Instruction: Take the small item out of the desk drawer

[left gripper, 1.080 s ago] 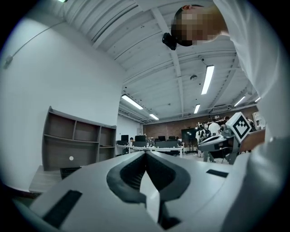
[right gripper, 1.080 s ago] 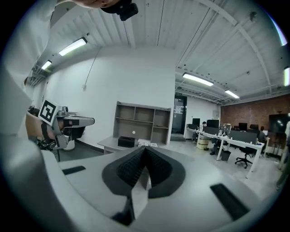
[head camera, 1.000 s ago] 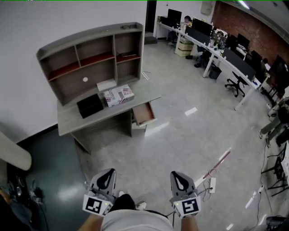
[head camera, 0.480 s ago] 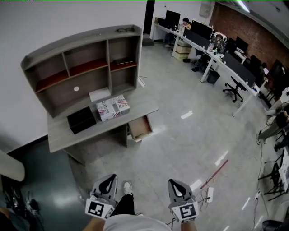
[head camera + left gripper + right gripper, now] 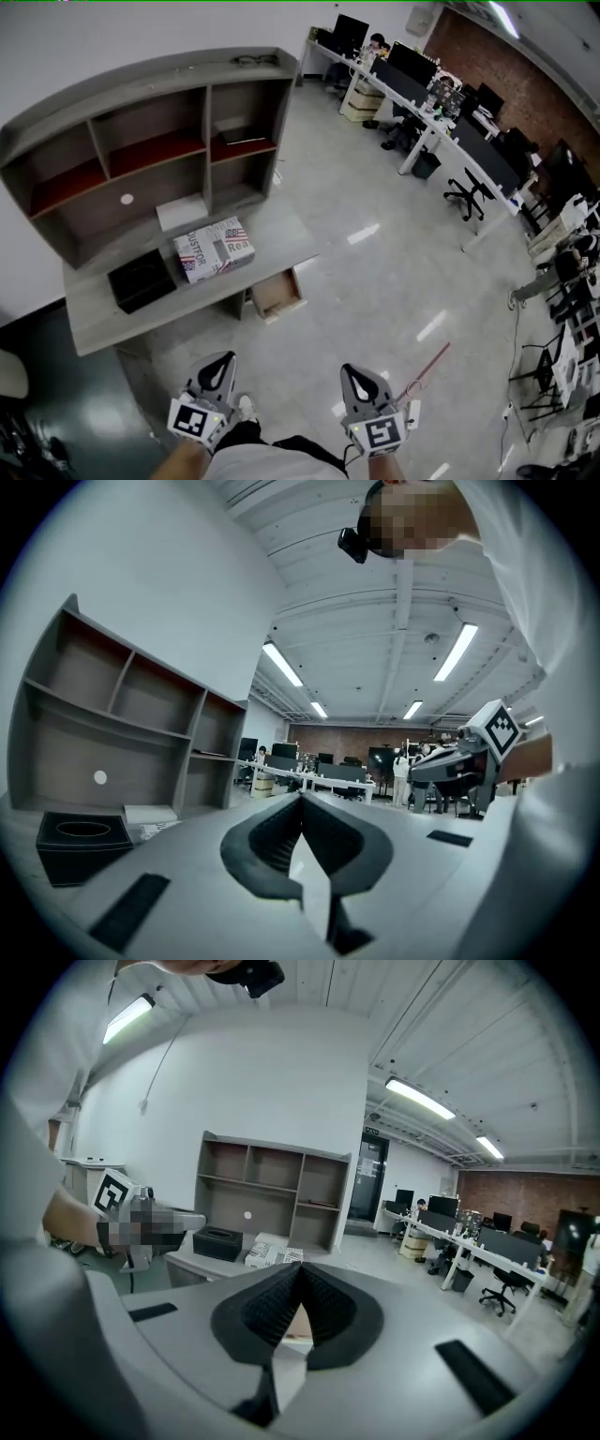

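Desk drawer open, well beyond left tool, right tool

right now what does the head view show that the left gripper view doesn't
Only the head view shows the open drawer hanging out below the desk, with the floor around it. Only the left gripper view shows the left gripper close up, its jaws shut with nothing between them, and the ceiling lights. Both show the shelf unit, the black box on the desk, and the office workstations beyond.
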### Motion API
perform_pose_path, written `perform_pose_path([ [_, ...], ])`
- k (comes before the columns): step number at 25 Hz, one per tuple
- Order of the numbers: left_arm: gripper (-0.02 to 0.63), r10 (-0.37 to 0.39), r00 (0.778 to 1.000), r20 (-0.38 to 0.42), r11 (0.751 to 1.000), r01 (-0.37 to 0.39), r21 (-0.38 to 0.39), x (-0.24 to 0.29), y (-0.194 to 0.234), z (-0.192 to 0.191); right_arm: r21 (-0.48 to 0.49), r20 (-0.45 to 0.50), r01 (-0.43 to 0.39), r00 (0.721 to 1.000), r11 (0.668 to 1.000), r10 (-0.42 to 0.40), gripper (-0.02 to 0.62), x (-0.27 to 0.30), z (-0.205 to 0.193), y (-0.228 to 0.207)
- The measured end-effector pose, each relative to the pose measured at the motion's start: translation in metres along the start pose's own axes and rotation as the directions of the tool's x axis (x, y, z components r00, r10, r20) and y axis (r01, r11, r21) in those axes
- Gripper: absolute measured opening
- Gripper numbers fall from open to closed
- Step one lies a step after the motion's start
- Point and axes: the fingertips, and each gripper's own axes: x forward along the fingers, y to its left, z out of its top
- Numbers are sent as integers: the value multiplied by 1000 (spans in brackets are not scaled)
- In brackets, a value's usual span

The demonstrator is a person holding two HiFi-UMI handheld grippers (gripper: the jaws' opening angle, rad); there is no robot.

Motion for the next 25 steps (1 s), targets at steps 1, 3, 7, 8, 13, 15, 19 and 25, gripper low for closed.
perform_pose_path([
  [1,18,-15,1000,-4,1000,15,-5,8,2,-1,3,-13,8,1000,1000,-8,23,4,-2,-2],
  [3,18,-44,999,-11,999,44,-13,22,5,-2,13,-39,27,999,1000,-27,23,6,-7,-6],
  [7,18,-95,995,5,995,95,-10,49,3,5,41,-60,78,995,996,-76,23,8,-10,-24],
  [8,18,-107,994,7,994,107,-9,55,0,8,46,-61,87,995,995,-84,23,10,-9,-29],
  [13,18,-124,992,6,992,124,-17,73,-5,15,32,-34,77,997,997,-76,23,33,1,-43],
  [15,18,-110,994,-6,994,110,-15,79,-3,12,5,-11,55,998,998,-55,23,43,6,-47],
  [19,18,-70,998,-8,998,70,0,99,2,14,-16,0,5,1000,1000,-5,23,68,3,-61],
  [25,18,7,1000,-6,999,-6,51,112,5,35,-104,-34,-73,997,992,70,23,102,-9,-88],
])
